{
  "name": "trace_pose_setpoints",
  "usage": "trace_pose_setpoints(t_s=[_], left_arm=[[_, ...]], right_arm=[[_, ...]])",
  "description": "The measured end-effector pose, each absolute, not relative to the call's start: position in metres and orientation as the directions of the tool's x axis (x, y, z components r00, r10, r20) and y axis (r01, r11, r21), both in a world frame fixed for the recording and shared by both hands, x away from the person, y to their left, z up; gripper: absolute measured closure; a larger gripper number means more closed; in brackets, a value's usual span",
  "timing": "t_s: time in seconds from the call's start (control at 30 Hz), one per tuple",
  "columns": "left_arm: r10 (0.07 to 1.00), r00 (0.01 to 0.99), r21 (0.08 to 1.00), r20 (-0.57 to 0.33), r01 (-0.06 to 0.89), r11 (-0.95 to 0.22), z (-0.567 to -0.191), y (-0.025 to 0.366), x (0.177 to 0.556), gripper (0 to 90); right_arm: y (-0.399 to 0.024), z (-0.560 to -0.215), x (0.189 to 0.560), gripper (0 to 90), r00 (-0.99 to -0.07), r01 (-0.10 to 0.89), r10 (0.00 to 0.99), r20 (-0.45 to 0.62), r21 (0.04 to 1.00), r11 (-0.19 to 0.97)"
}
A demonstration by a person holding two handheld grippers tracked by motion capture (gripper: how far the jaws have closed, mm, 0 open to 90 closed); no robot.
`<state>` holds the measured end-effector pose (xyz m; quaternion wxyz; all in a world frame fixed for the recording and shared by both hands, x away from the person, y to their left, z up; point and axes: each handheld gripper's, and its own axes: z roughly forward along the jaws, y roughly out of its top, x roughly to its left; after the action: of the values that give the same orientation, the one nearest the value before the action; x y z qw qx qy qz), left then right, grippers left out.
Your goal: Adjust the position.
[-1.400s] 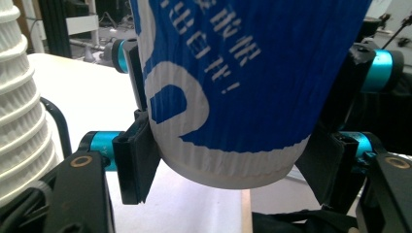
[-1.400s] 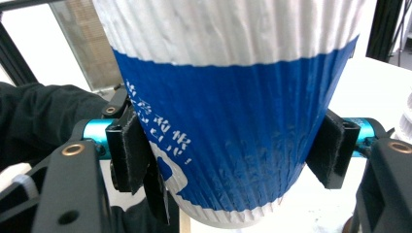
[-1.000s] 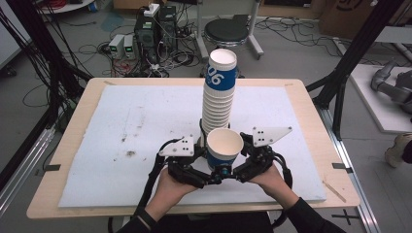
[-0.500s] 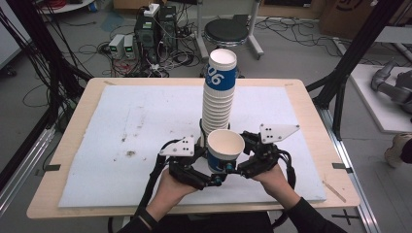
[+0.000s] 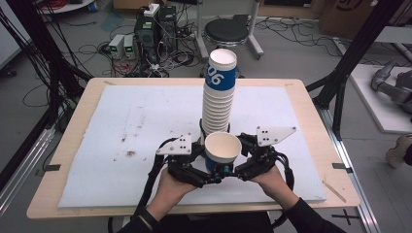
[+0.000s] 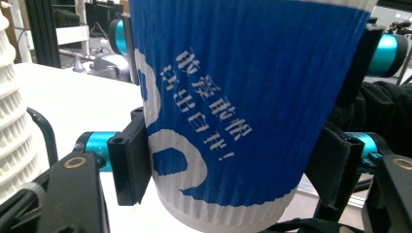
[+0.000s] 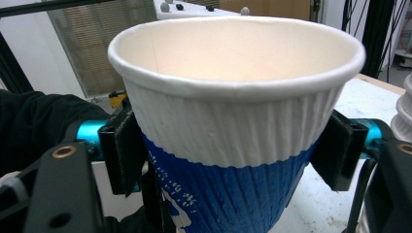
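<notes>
The left tool (image 5: 206, 167) pinches the lower, blue part of a single paper cup (image 5: 222, 151), its jaws having just closed in. The cup stands upright and empty between both tools. The right tool (image 5: 241, 162) grips it nearer the rim, jaws having just eased wider. The tall cup stack (image 5: 217, 97) rises just beyond, on the counter (image 5: 97, 145).

The blue-and-white ribbed paper cup (image 7: 233, 126) is matt and corrugated; the pale wooden table (image 5: 311, 104) is covered by rough white sheeting (image 5: 121, 126).
</notes>
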<state>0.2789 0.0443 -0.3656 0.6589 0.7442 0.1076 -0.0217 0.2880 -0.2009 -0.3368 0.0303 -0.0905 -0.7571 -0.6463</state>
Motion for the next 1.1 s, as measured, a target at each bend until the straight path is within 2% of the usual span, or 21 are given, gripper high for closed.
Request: trace_pose_setpoints(t_s=[0.17,0.53,0.7,1.1], left_arm=[[0.135,0.977,0.977,-0.164,0.180,-0.115,-0.3679,0.0429,0.2787,28.5],[0.130,0.978,0.978,-0.161,0.176,-0.113,-0.3702,0.0405,0.2783,28.4],[0.141,0.978,0.982,-0.155,0.168,-0.082,-0.3666,0.0407,0.2763,19.4],[0.146,0.978,0.985,-0.151,0.160,-0.058,-0.3626,0.0437,0.2751,18.5]], right_arm=[[-0.2013,-0.3340,0.2881,18.4,-0.976,0.205,0.098,0.193,0.971,0.126],[-0.2043,-0.3304,0.2873,20.7,-0.976,0.203,0.101,0.193,0.974,0.096],[-0.2036,-0.3309,0.2859,22.8,-0.980,0.183,0.097,0.173,0.978,0.097],[-0.2027,-0.3317,0.2854,23.4,-0.982,0.170,0.106,0.159,0.979,0.111]])
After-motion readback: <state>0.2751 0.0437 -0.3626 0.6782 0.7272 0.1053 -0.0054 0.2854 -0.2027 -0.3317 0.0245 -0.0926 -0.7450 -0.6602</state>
